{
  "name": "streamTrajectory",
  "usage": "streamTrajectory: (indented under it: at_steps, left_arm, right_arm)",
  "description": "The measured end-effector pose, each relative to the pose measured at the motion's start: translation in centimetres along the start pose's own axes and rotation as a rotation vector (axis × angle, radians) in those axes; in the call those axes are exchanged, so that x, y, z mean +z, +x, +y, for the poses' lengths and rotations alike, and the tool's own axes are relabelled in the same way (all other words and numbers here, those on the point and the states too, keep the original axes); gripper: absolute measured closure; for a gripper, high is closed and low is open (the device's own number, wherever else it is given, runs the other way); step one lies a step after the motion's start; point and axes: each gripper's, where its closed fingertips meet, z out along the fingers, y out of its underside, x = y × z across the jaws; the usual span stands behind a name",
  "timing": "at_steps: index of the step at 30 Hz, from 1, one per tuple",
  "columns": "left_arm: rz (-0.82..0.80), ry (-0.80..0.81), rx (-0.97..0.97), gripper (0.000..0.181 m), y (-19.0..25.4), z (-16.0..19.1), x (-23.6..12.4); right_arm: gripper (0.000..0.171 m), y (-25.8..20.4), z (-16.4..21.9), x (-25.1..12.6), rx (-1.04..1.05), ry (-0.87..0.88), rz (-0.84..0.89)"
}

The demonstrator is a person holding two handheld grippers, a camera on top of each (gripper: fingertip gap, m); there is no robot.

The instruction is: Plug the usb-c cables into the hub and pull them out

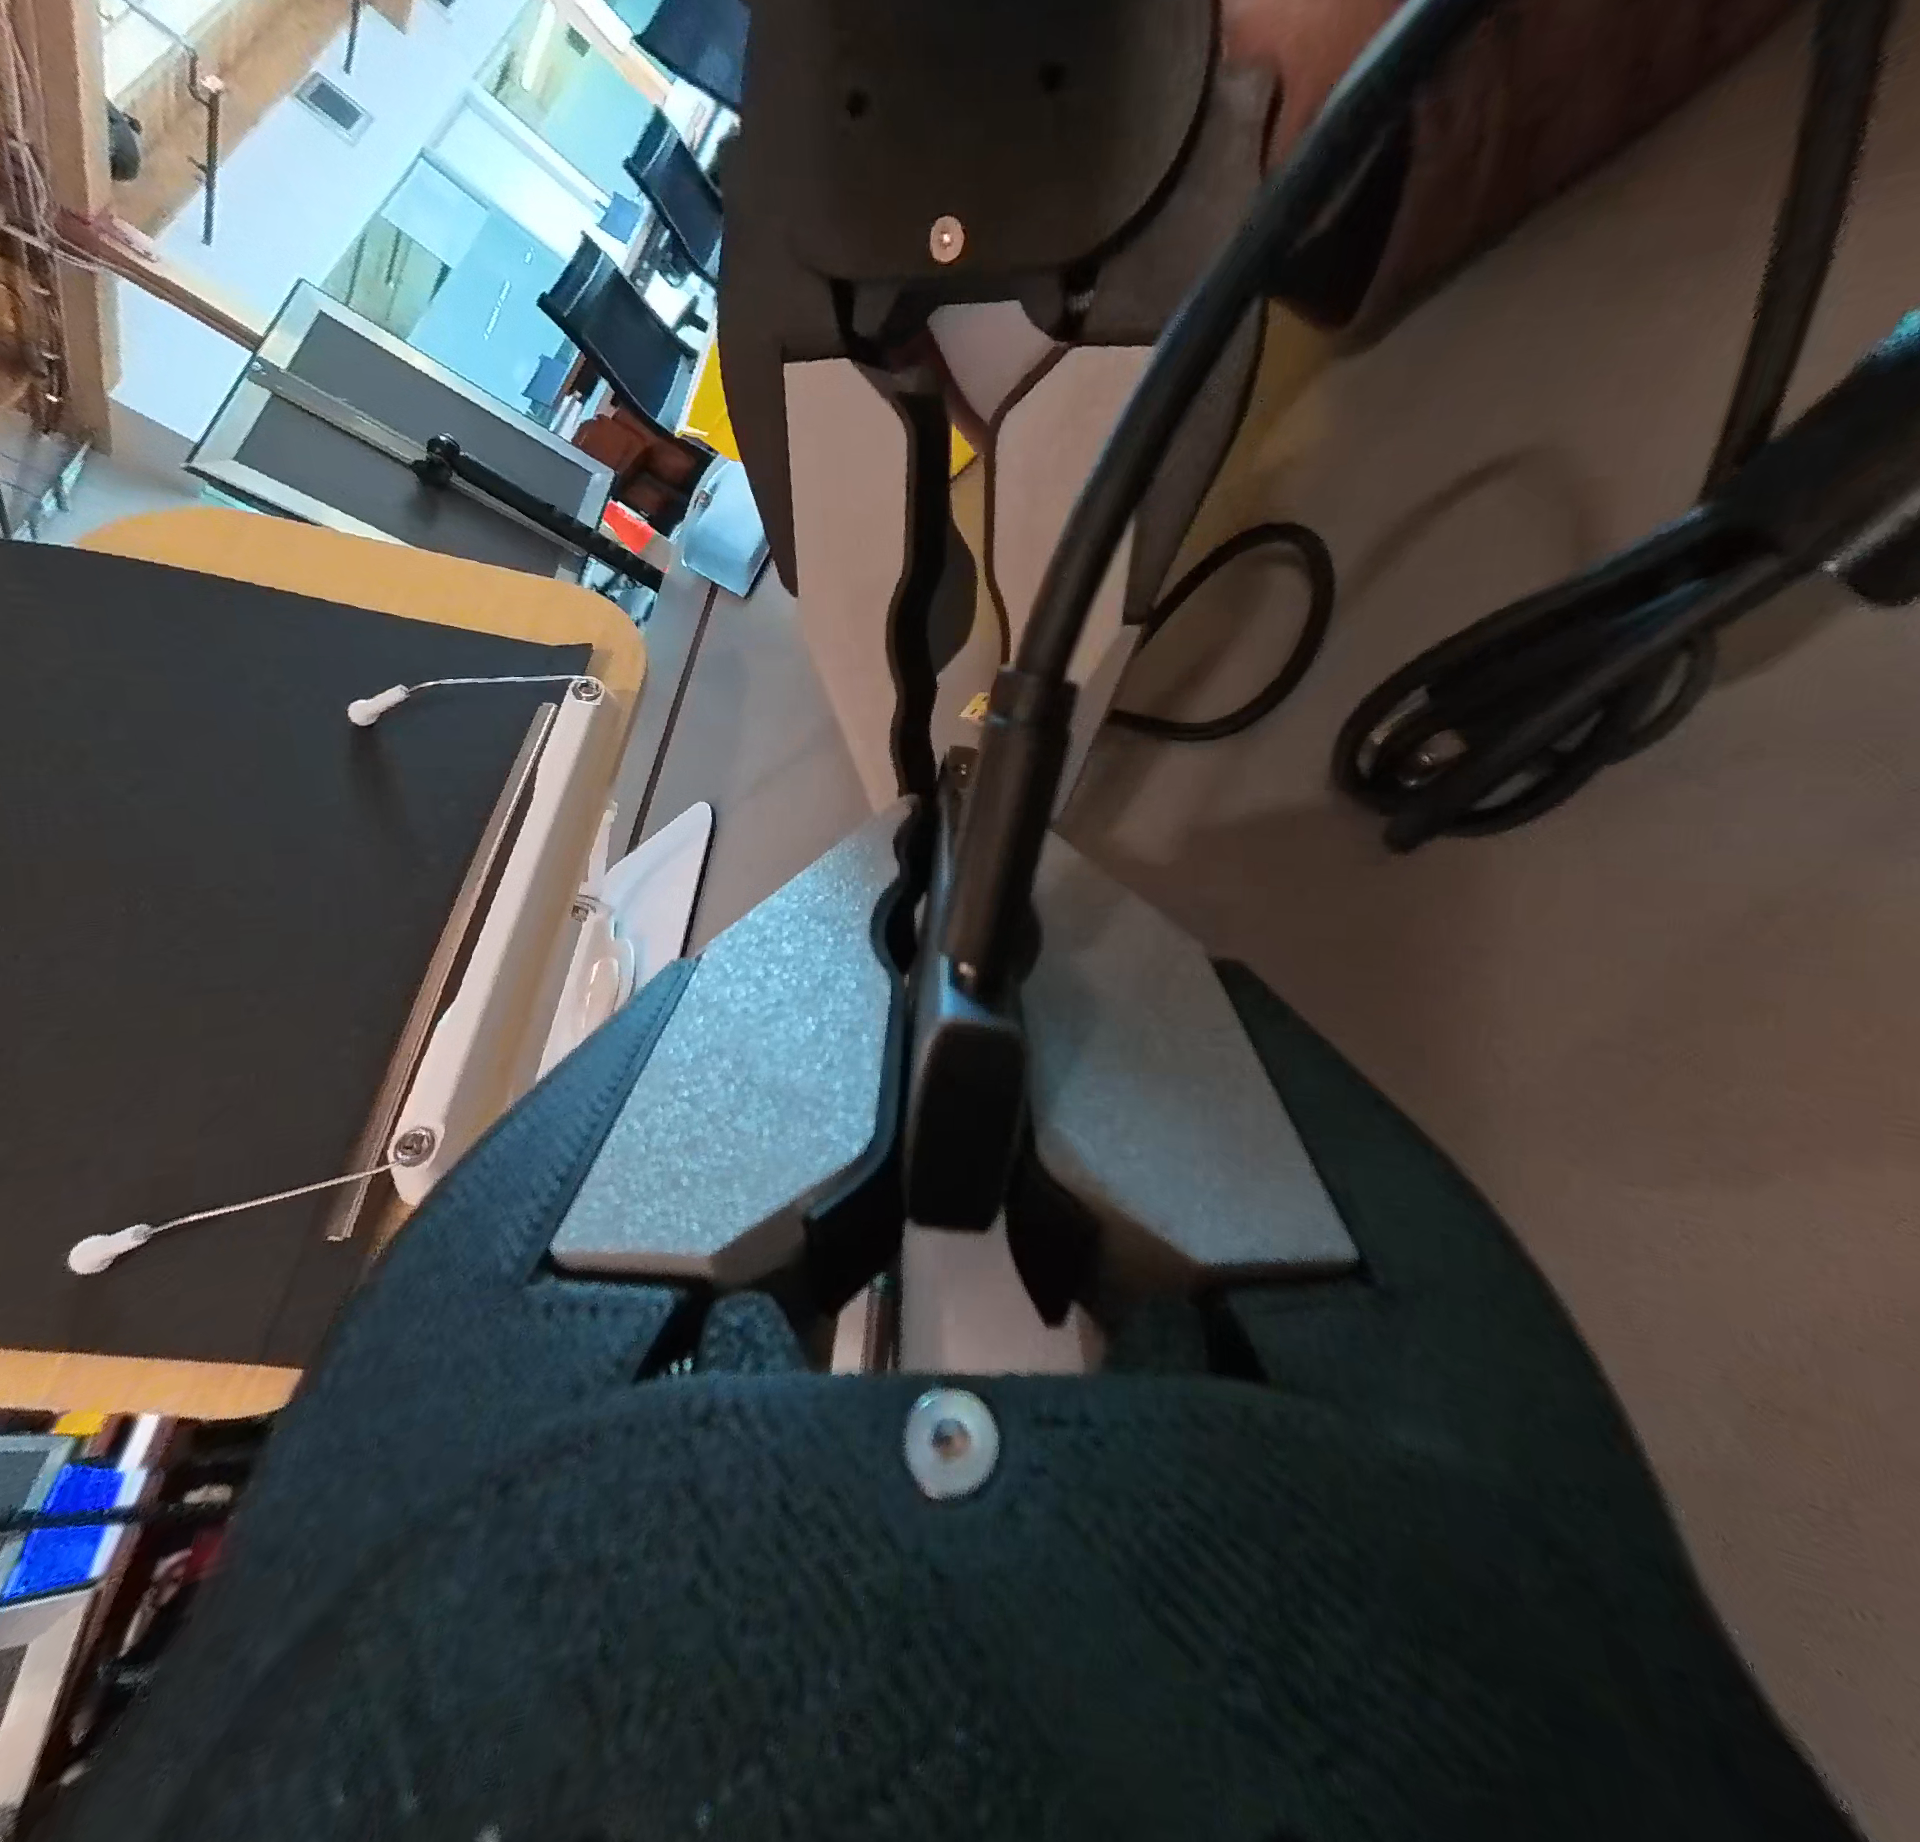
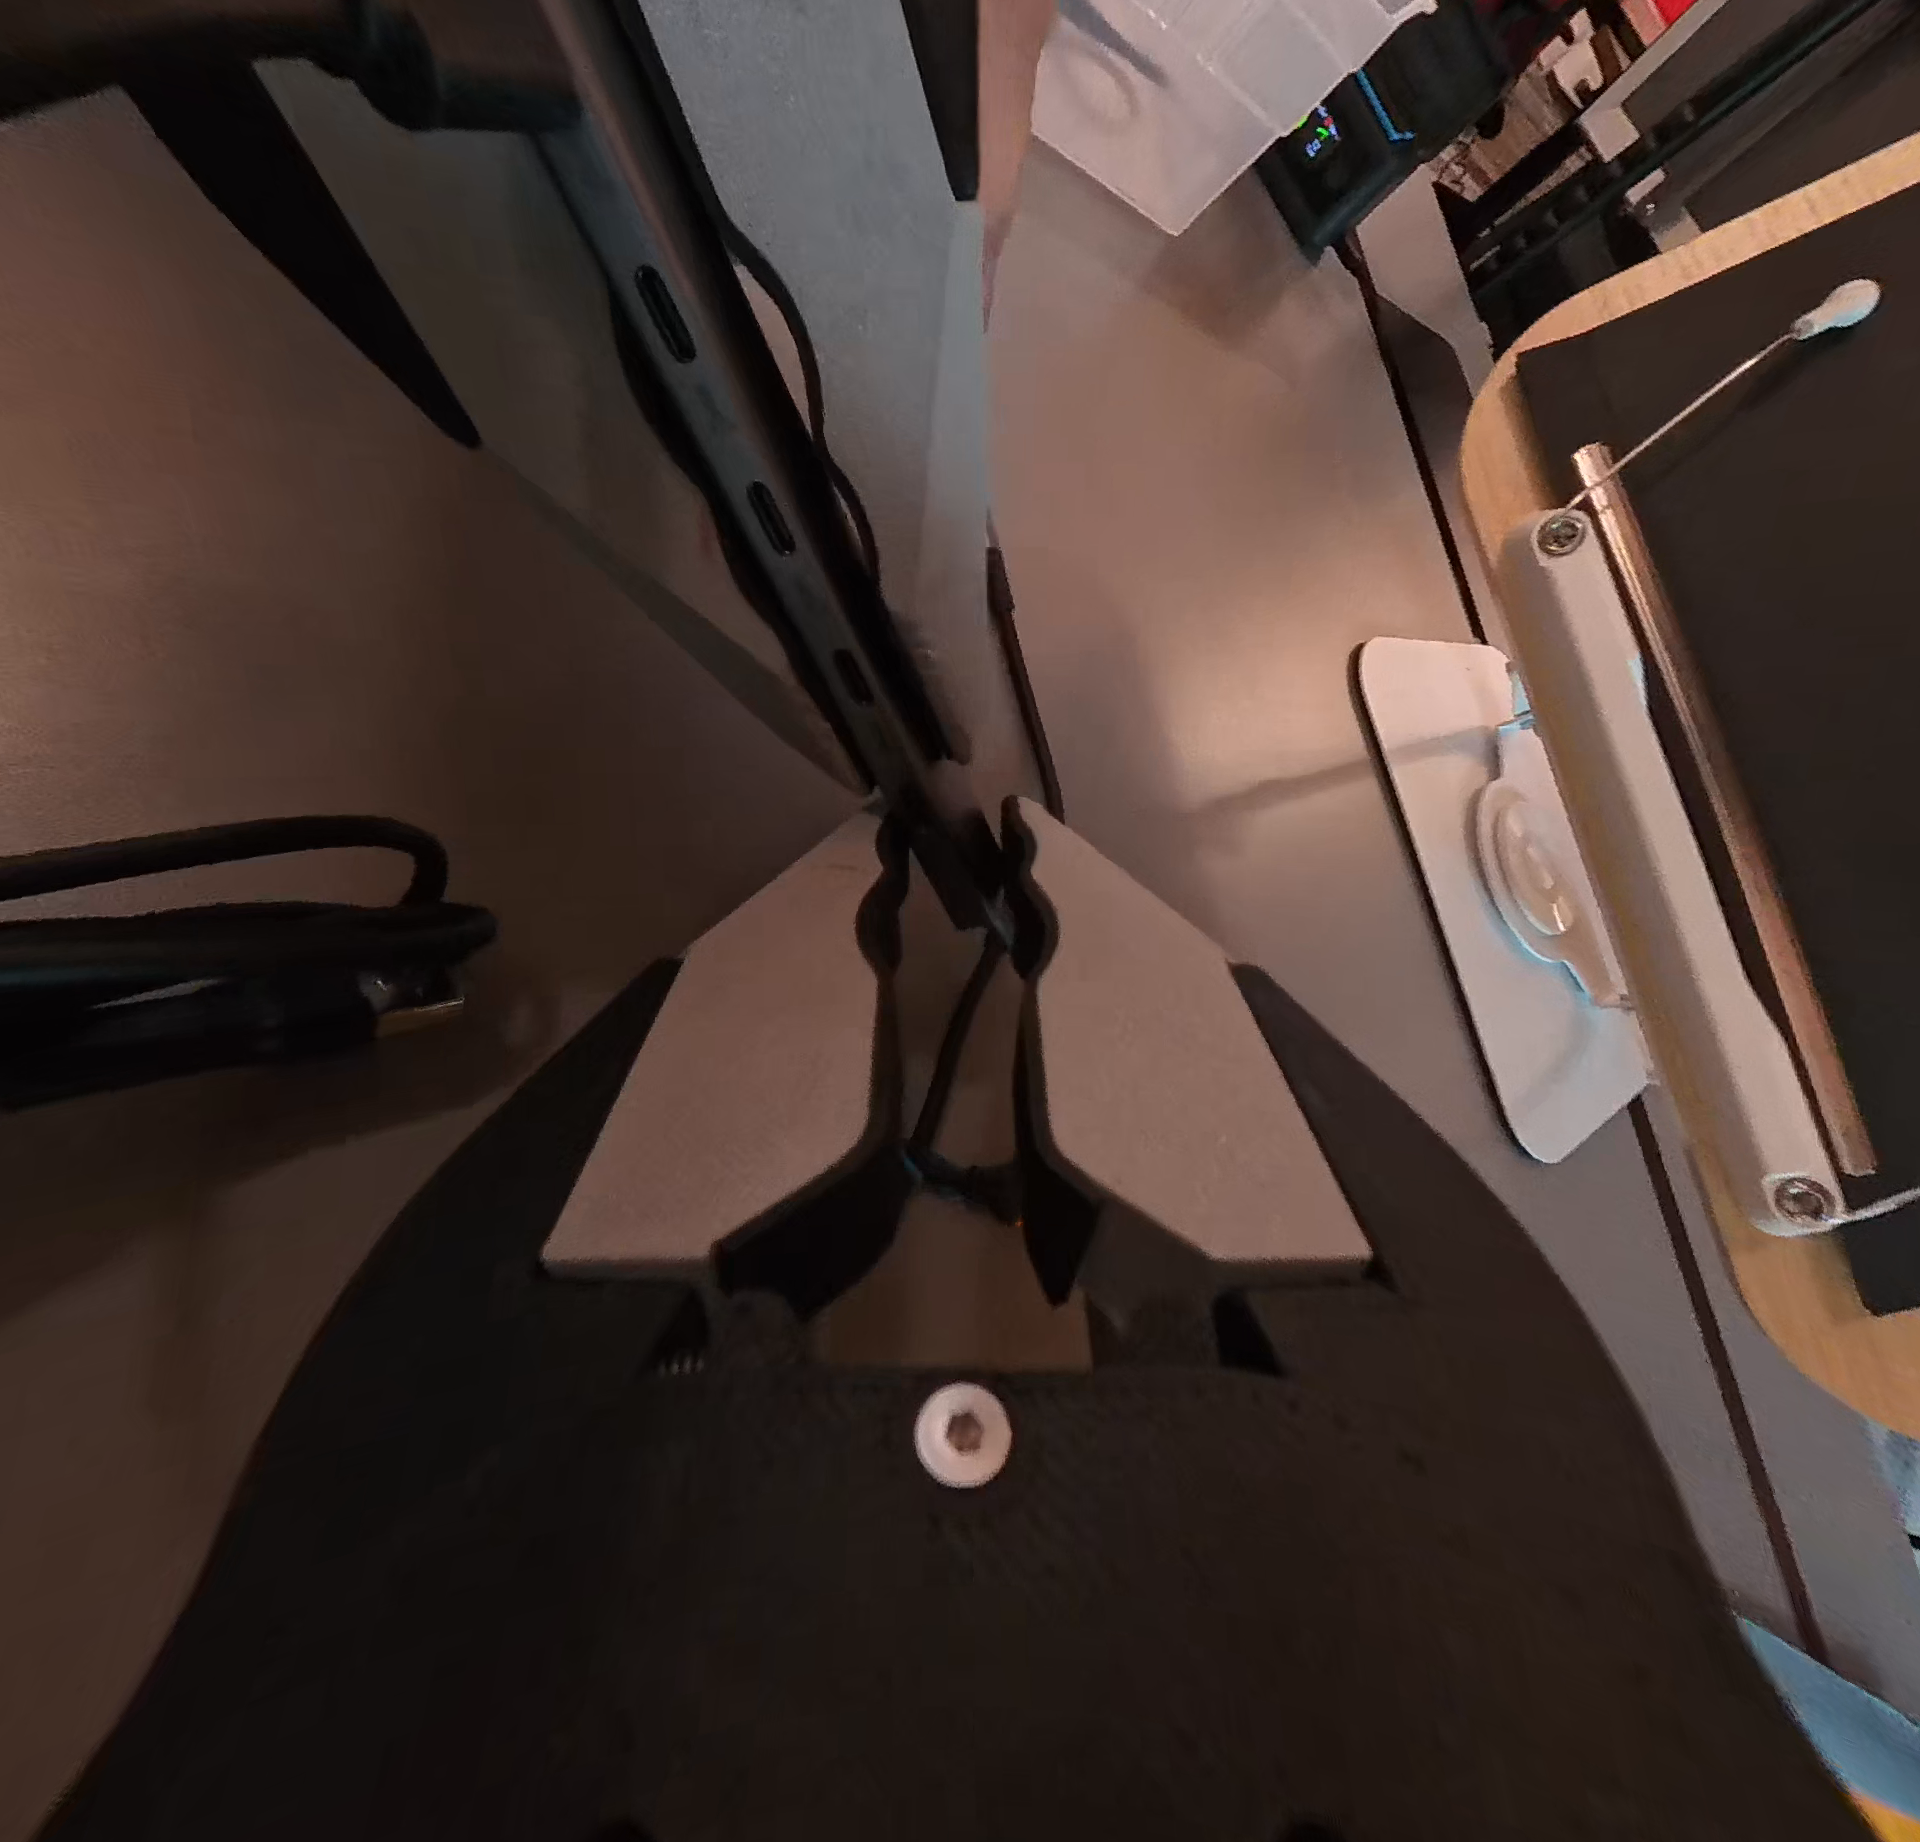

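My left gripper (image 1: 971, 857) is shut on the dark flat hub (image 1: 961, 1117) and holds it on edge above the table. A thick black lead (image 1: 1101, 504) runs up from the hub's far end. In the right wrist view the hub's edge (image 2: 727, 421) shows several USB-C ports. My right gripper (image 2: 961, 888) is shut on a small black USB-C plug (image 2: 982, 899) at the near end of that edge. Its thin cable (image 2: 951, 1054) runs back between the fingers. I cannot tell if the plug is seated. The right gripper also shows from above in the left wrist view (image 1: 935, 753).
A bundled black cable (image 1: 1507, 732) with a metal plug lies on the grey table (image 1: 1558, 1169); it also shows in the right wrist view (image 2: 260, 971). A wooden board with a black mat (image 2: 1787, 649) and a white plate (image 2: 1455, 857) lie to one side. A clear plastic box (image 2: 1195, 47) stands farther off. The grippers are tip to tip, or close to it.
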Motion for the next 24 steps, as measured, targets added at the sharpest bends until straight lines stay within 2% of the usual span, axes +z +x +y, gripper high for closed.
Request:
streamTrajectory:
  at_steps: [7, 11, 16, 24]
  left_arm:
    - [-0.017, -0.016, 0.096, 0.173, 0.07, 0.21, -0.37]
    - [-0.039, -0.02, 0.135, 0.173, -0.18, -0.01, -0.49]
    - [-0.027, -0.041, 0.185, 0.173, 0.55, 0.39, -0.24]
    - [-0.03, -0.006, 0.168, 0.175, 0.37, -0.08, -0.42]
  right_arm:
    - [0.154, -0.26, 0.06, -0.01, 0.083, 0.028, -0.077]
    - [0.153, -0.04, -0.16, -0.11, 0.102, 0.042, -0.067]
    - [0.153, -0.74, 0.52, 0.22, 0.127, -0.003, -0.115]
    - [0.152, -0.7, 0.12, -0.03, 0.151, 0.018, -0.13]
